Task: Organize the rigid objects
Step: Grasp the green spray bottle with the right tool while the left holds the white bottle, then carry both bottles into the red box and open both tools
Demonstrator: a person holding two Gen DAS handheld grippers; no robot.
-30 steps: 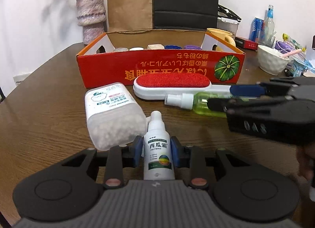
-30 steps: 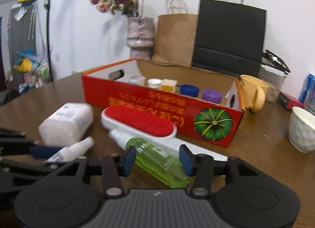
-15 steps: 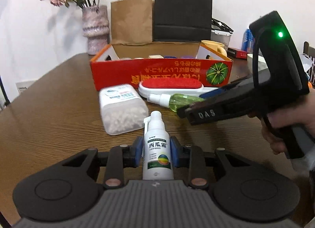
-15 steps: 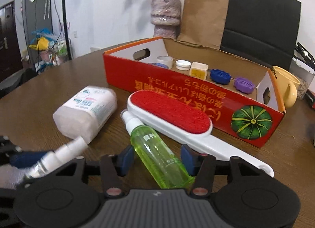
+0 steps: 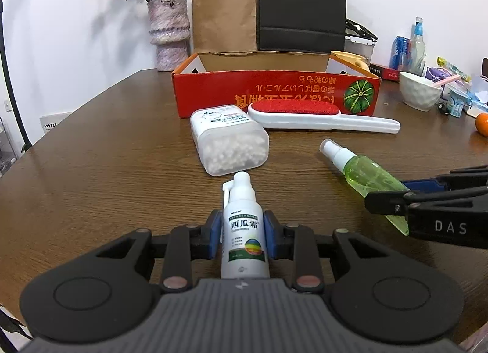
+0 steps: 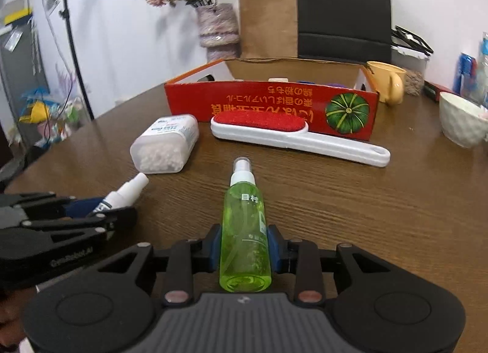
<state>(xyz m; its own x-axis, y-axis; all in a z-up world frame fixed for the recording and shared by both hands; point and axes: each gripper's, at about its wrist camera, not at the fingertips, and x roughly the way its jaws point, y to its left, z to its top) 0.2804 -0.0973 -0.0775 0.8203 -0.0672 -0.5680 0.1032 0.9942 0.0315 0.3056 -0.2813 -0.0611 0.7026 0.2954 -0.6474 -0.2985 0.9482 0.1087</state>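
White spray bottle (image 5: pixel 244 228) clamped in left tool (image 5: pixel 243 232), over counter (image 5: pixel 100 170). Green spray bottle (image 6: pixel 244 231) clamped in right tool (image 6: pixel 244 251). Red box (image 5: pixel 274 92) at 12 o'clock, beyond lint brush (image 5: pixel 320 116) and cotton-swab box (image 5: pixel 228 142).

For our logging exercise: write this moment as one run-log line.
left gripper: shut on white spray bottle | right gripper: shut on green spray bottle | red box: behind

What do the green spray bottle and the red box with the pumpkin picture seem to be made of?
The green translucent spray bottle, held in the right claw, looks like glossy clear plastic: the table shows through it. The red pumpkin-print box appears to be printed cardboard, with brown matt walls inside.
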